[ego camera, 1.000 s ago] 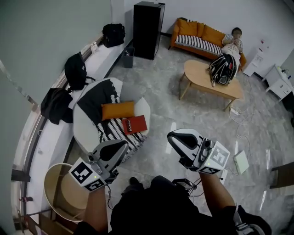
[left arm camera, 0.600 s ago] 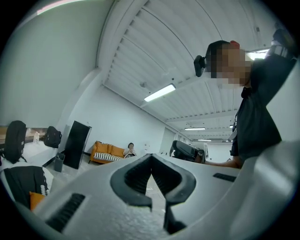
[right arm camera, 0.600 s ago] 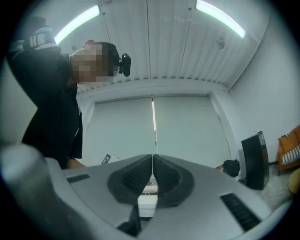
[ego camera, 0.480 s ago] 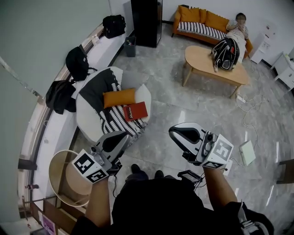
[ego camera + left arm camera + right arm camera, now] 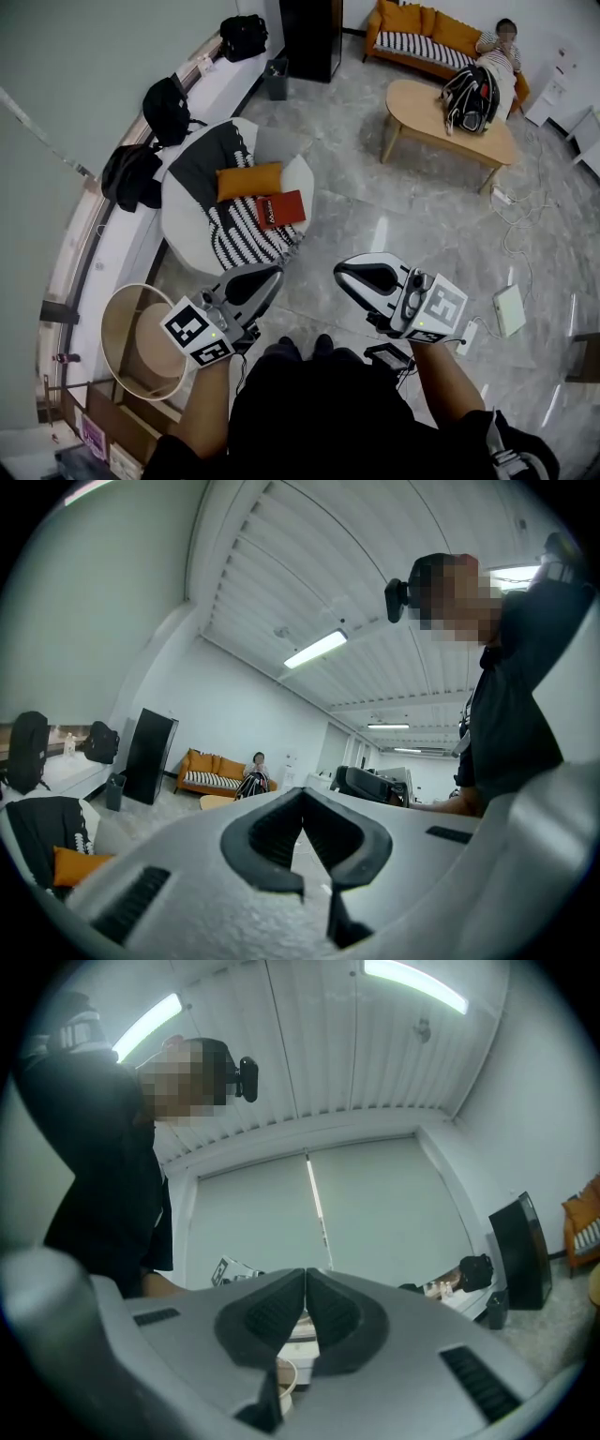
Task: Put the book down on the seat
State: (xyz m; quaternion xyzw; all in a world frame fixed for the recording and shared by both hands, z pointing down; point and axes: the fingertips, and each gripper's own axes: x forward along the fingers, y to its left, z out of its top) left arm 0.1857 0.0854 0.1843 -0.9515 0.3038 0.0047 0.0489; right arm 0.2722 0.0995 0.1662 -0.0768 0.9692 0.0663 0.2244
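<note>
Holding both tools out over the marble floor [image 5: 375, 202] on the near side of the round seat [image 5: 178, 234], we see the red book [image 5: 280, 209] lying flat on that seat, at its right edge on the striped throw [image 5: 239, 246], with an orange cushion [image 5: 248, 180] nearer the seat's middle. The fingers of our left gripper [image 5: 265, 277] are pressed together with nothing between them. Those of our right gripper [image 5: 345, 272] are likewise together and empty, and neither touches the seat.

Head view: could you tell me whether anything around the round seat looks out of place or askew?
Nothing stands out. The red book lies flat on the round seat beside the orange cushion; nothing looks spilled or damaged.
</note>
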